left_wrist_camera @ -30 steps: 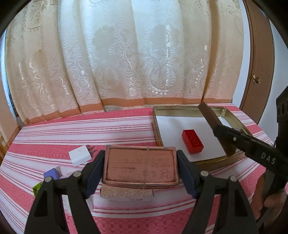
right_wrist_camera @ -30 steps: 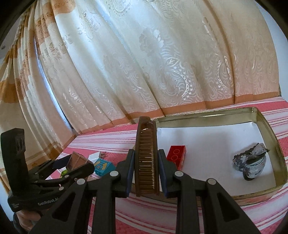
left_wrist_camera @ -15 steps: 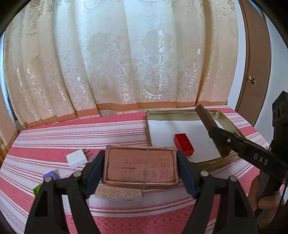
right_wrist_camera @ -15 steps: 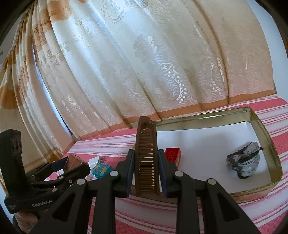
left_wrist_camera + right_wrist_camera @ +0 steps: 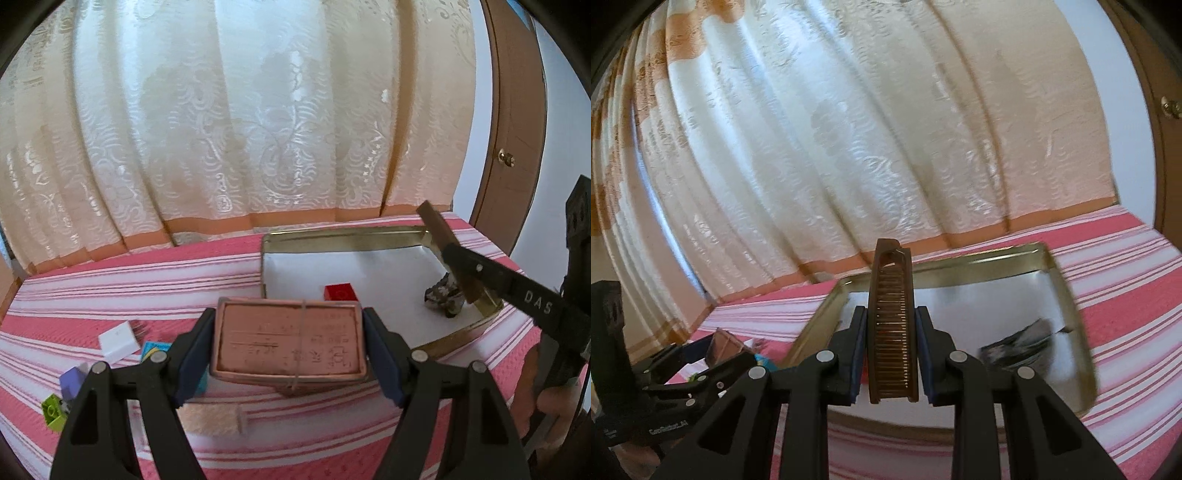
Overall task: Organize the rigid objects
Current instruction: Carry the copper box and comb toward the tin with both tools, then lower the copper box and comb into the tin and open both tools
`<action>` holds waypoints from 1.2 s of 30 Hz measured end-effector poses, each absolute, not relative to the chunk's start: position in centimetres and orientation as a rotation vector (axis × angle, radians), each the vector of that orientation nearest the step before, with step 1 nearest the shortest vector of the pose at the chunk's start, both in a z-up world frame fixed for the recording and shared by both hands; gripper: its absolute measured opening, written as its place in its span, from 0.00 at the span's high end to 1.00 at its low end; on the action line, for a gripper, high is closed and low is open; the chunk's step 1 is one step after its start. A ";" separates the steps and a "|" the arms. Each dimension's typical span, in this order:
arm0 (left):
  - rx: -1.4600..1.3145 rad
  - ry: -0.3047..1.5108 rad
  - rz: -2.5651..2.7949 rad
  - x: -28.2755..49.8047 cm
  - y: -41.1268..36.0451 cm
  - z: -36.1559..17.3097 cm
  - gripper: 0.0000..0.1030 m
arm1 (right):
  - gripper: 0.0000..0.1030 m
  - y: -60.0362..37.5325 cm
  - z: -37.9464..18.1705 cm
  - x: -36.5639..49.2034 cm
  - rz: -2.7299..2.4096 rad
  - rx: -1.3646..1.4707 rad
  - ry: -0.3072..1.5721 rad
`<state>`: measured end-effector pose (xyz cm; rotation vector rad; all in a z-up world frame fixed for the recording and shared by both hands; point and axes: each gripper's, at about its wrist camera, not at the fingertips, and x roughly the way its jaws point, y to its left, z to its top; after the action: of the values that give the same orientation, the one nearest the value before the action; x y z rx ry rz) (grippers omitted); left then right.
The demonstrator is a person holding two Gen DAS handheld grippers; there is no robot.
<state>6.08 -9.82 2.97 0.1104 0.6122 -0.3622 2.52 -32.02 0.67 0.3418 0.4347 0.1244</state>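
My left gripper (image 5: 290, 345) is shut on a flat copper-coloured tin (image 5: 290, 341) with a rubber band around it, held above the striped cloth just left of the metal tray (image 5: 343, 234). My right gripper (image 5: 892, 354) is shut on a brown comb (image 5: 892, 325), held upright over the tray's (image 5: 1071, 295) near edge. The comb also shows in the left wrist view (image 5: 448, 251) above the tray's right side. Inside the tray lie a red brick (image 5: 340, 293) and a grey crumpled object (image 5: 443, 297).
On the red-striped cloth to the left lie a white block (image 5: 119, 338), a teal block (image 5: 155, 349), a purple block (image 5: 72, 380), a green brick (image 5: 53, 410) and a tan sponge-like piece (image 5: 212, 419). A curtain hangs behind; a wooden door (image 5: 513, 122) stands at right.
Both grippers have risen and moved with their loads. The right gripper with the comb has swung further right over the tray. The tin is now lifted clear of the tan piece.
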 end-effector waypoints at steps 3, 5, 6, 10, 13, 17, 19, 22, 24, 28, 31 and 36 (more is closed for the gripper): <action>0.109 0.629 -0.374 7.0 -10.8 2.6 0.25 | 0.73 -33.4 0.9 3.0 0.073 0.332 0.432; 0.099 0.643 -0.384 7.9 -11.5 2.3 0.25 | 0.73 -34.5 1.1 3.6 0.039 0.339 0.428; 0.096 0.647 -0.386 8.2 -11.9 2.2 0.25 | 0.73 -34.9 1.2 3.8 0.028 0.340 0.427; 0.092 0.645 -0.386 9.8 -13.5 2.2 0.25 | 0.73 -36.2 1.7 5.1 -0.027 0.320 0.428; 0.085 0.648 -0.398 10.9 -15.1 2.2 0.25 | 0.73 -36.7 1.7 6.4 -0.058 0.310 0.448; 0.101 0.644 -0.404 12.0 -17.8 2.0 0.25 | 0.73 -37.2 1.5 7.9 -0.099 0.304 0.471; 0.110 0.645 -0.400 12.5 -19.2 1.6 0.25 | 0.73 -37.4 1.2 8.3 -0.115 0.294 0.475; 0.112 0.667 -0.410 13.1 -21.1 0.7 0.25 | 0.73 -37.6 0.4 9.0 -0.121 0.283 0.503; 0.133 0.683 -0.415 13.4 -22.3 -0.1 0.25 | 0.73 -37.8 -0.1 9.4 -0.122 0.276 0.527; 0.159 0.696 -0.401 13.7 -23.5 -0.6 0.25 | 0.73 -37.9 -0.8 9.6 -0.142 0.256 0.554; 0.174 0.709 -0.380 14.1 -23.7 -1.1 0.26 | 0.73 -38.0 -1.1 9.7 -0.166 0.244 0.568; 0.189 0.714 -0.367 14.3 -23.8 -1.7 0.26 | 0.73 -37.8 -1.5 9.7 -0.198 0.219 0.583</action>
<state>14.31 -23.76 -1.74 0.1887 0.7137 -0.3667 9.75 -37.76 -1.52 0.2189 0.5833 -0.1976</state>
